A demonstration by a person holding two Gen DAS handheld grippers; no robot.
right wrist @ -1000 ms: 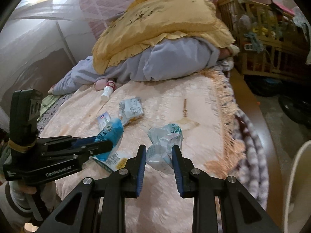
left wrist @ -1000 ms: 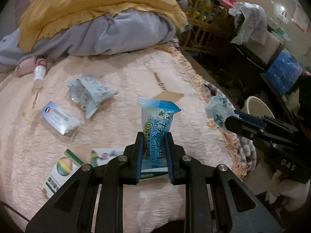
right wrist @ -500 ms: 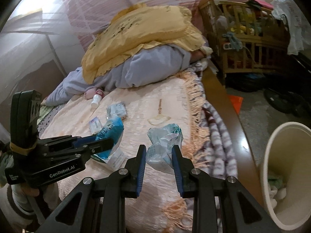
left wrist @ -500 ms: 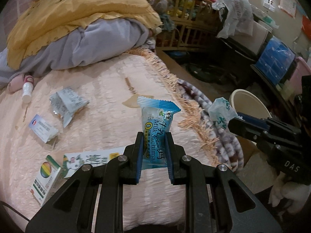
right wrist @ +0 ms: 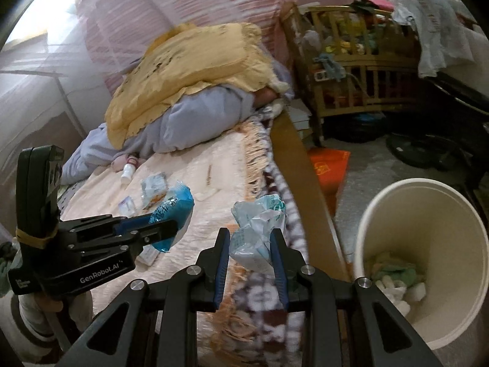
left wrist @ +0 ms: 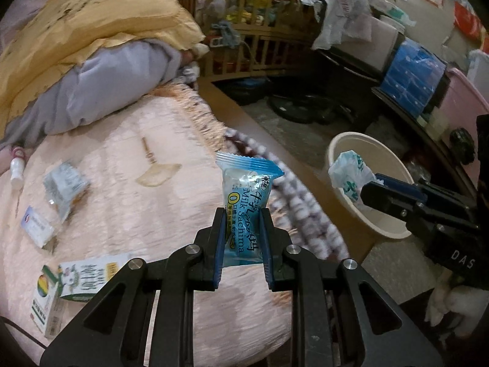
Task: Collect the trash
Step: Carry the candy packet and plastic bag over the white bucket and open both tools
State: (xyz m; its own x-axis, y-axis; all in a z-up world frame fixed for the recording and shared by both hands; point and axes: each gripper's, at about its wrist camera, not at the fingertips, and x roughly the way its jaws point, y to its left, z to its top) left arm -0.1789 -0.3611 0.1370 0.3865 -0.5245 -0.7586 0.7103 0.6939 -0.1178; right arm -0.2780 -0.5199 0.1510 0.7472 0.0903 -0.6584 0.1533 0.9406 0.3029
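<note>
Carrying two pieces of trash beside the bed, one clamped in each gripper

A blue snack wrapper (left wrist: 247,205) is pinched upright by the left gripper (left wrist: 243,235) above the bedspread (left wrist: 122,159); a crumpled white-green wrapper (right wrist: 258,229) is gripped by the right gripper (right wrist: 250,250) over the bed's fringed edge, with the cream bin (right wrist: 397,214) at 3 o'clock. More wrappers and small boxes (left wrist: 76,278) lie at 9 o'clock in the left view
</note>
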